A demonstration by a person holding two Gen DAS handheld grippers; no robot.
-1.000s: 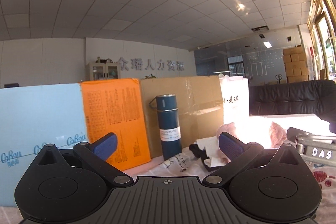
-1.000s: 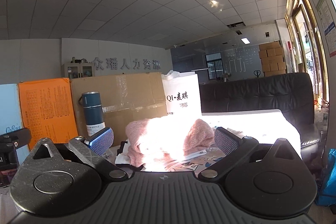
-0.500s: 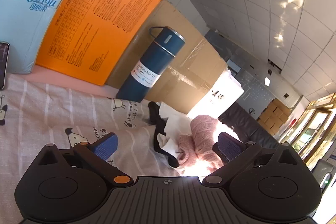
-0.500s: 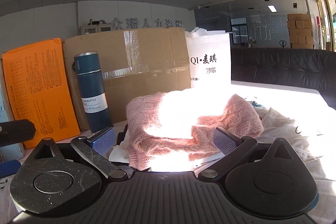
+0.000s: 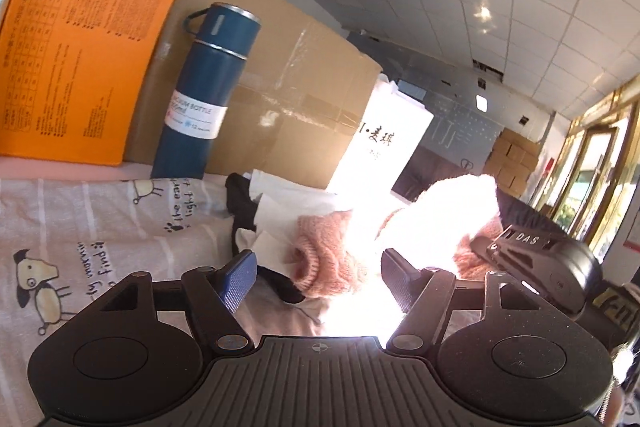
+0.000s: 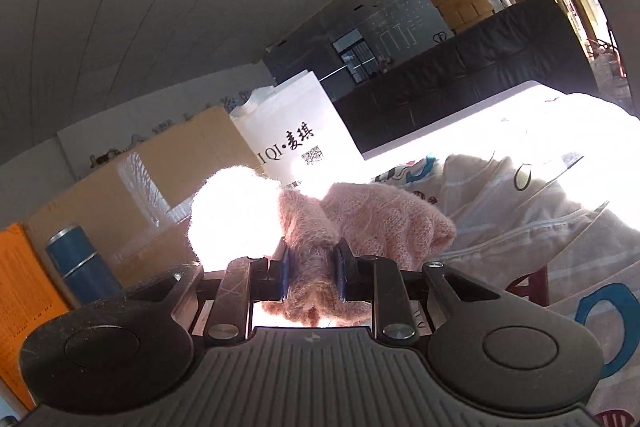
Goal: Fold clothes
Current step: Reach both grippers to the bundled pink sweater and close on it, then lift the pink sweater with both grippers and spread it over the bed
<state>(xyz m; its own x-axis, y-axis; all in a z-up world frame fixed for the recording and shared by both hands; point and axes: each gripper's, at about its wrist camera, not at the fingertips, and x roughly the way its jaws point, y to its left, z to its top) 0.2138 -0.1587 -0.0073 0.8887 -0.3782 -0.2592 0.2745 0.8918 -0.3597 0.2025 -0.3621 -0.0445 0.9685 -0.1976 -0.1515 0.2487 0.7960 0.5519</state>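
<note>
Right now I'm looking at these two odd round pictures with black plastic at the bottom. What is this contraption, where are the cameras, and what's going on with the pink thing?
There is no robot here. A person holds a two-finger hand-held gripper in each hand, and each one carries a wide-angle camera looking forward along its fingers. That is why the pictures look bent and the black bodies fill the bottom.

In the right view, the right hand-held gripper is shut on a bunched part of the pink knitted sweater. In the left view, the left hand-held gripper is open, with the same sweater lying just ahead of it.

The sweater rests on a printed cloth with cartoon dogs. Behind stand a blue vacuum bottle, an orange board, a cardboard box and a white paper bag. Sunlight washes out part of the sweater.
</note>
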